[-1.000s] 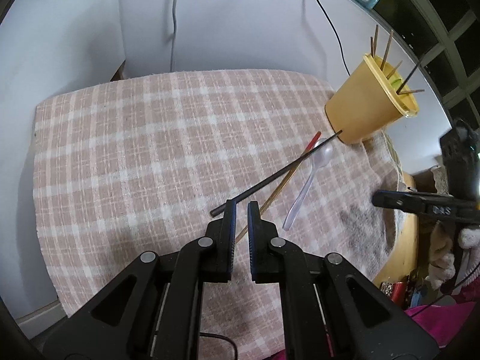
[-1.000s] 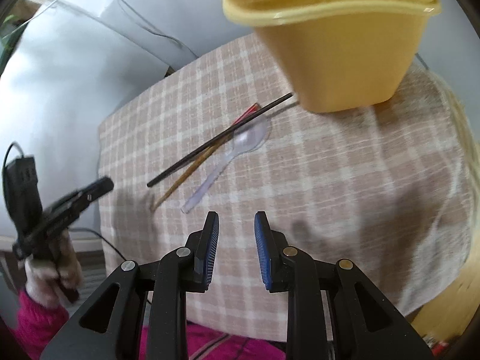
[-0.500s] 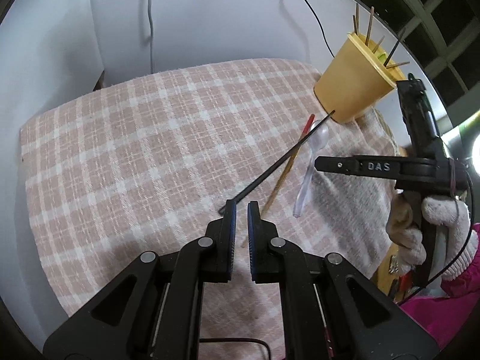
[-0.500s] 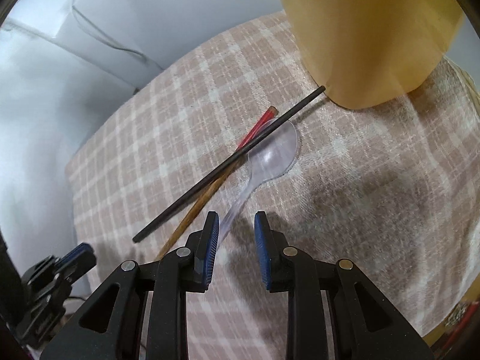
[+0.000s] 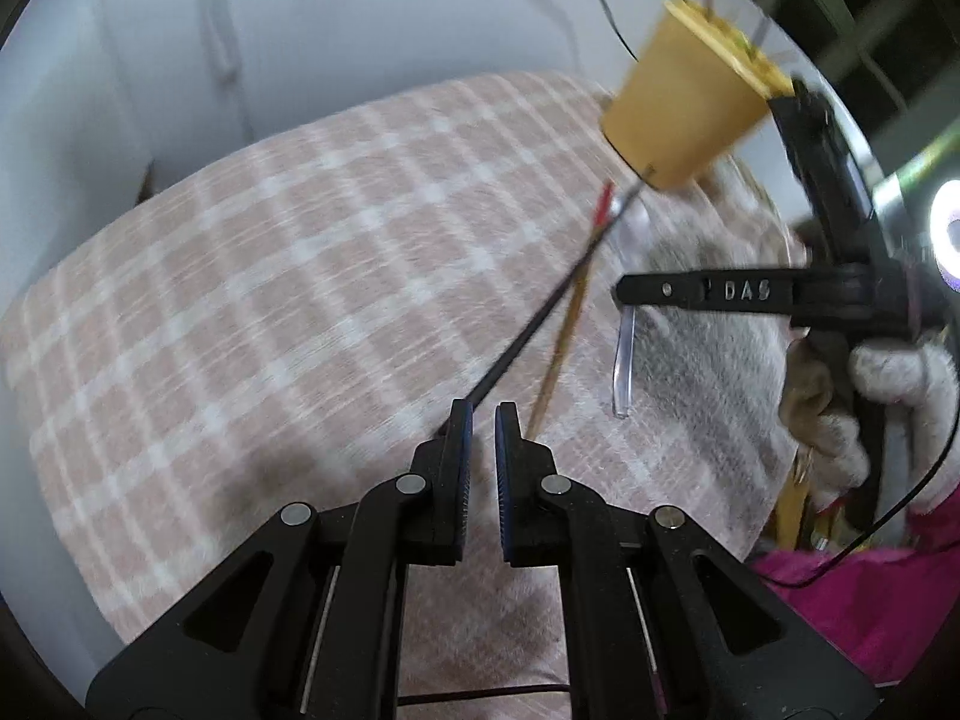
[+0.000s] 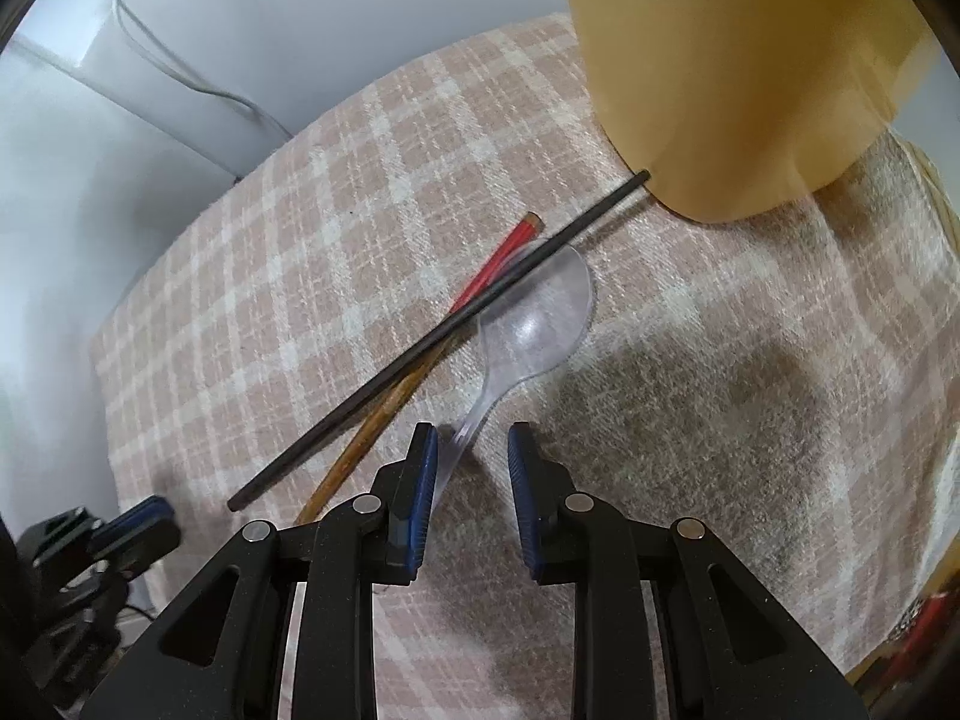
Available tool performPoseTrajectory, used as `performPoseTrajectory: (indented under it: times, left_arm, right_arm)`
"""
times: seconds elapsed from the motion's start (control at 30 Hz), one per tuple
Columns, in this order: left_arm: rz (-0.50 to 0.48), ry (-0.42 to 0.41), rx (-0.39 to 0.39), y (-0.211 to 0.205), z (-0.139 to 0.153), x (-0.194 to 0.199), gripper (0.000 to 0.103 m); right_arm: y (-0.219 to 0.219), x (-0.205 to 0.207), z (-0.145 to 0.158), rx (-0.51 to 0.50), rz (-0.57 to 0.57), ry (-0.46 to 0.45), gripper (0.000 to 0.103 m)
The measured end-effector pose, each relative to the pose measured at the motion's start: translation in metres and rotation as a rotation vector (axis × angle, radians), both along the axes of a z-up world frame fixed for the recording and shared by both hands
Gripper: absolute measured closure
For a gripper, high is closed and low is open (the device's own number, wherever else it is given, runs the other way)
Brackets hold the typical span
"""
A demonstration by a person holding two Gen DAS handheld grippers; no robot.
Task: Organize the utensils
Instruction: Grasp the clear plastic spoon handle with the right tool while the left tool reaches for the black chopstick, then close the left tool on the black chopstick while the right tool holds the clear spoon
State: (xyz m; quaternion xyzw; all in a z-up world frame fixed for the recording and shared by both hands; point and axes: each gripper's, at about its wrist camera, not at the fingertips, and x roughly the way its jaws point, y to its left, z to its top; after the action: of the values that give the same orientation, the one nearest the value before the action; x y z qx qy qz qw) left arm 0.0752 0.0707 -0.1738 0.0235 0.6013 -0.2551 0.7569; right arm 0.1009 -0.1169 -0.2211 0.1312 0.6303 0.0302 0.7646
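A clear plastic spoon (image 6: 528,330) lies on the pink checked cloth (image 6: 300,240) beside a black chopstick (image 6: 450,324) and a brown, red-tipped chopstick (image 6: 384,414). My right gripper (image 6: 468,450) points down over the spoon's handle. Its jaws are closing, with the handle between them against the left finger and a gap on the other side. A yellow cup (image 6: 720,60) holding several sticks stands just beyond. My left gripper (image 5: 480,414) is shut and empty, hovering near the black chopstick's (image 5: 540,318) near end. The left wrist view also shows the right gripper (image 5: 627,294) over the spoon (image 5: 624,372).
White wall panels and a cable (image 6: 198,84) rise behind the table. The cloth's edge drops off at the right, where a gloved hand (image 5: 900,384) and pink sleeve (image 5: 870,600) hold the right gripper. The left gripper (image 6: 138,525) shows at the lower left of the right wrist view.
The right gripper came down from near the cup to the spoon, and the handle now sits between its jaws. The left gripper sank slightly and rolled, staying shut.
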Motion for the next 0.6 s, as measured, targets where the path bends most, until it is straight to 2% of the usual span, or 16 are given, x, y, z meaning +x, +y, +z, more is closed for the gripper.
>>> performPoseTrajectory:
  times: [0.2, 0.4, 0.6]
  left_arm:
    - [-0.149, -0.005, 0.114, -0.036, -0.018, 0.013, 0.098]
    - [-0.226, 0.02, 0.133, -0.054, -0.031, 0.028, 0.098]
    - [-0.247, 0.033, 0.115, -0.059, -0.037, 0.034, 0.098]
  right_arm:
    - [-0.018, -0.002, -0.001, 0.054, -0.039, 0.035, 0.087]
    - [-0.02, -0.002, -0.003, 0.083, -0.06, 0.048, 0.089]
    - [-0.03, -0.003, 0.001, 0.102, -0.061, 0.061, 0.092]
